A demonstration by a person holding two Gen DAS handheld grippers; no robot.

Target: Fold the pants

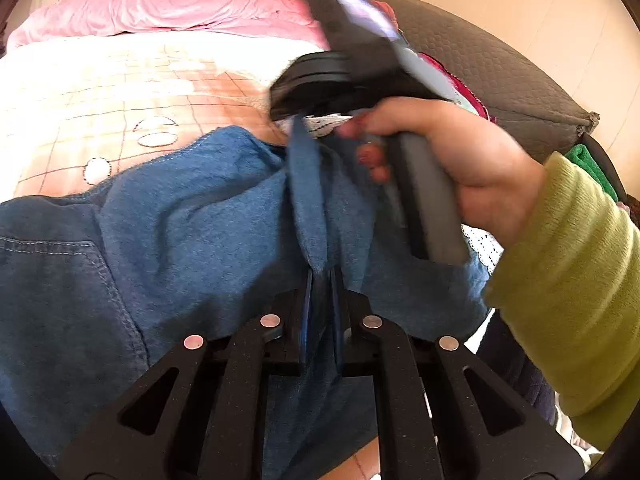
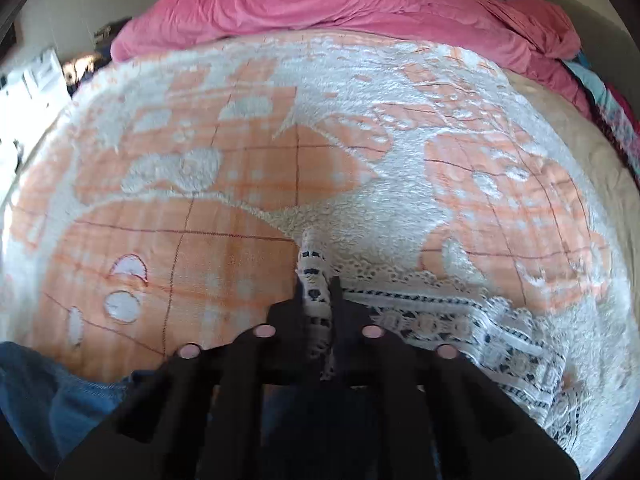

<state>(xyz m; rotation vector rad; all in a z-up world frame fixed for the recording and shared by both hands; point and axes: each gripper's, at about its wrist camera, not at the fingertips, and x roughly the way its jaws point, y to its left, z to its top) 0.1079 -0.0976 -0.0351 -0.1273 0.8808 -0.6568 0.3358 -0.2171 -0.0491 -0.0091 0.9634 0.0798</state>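
We see our left gripper [image 1: 320,280] clenched on the blue denim pants [image 1: 180,220]; our right gripper [image 2: 318,284] pinches their white lace hem [image 2: 440,312] (over the orange-and-white patterned bed blanket [image 2: 240,200]).

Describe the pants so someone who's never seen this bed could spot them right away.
Start at the bed with the orange-and-white blanket and the pink duvet bunched at its far end. On the near edge lie the blue denim pants, pinched by the left tool. Stitched seams and white lace trim set them apart.
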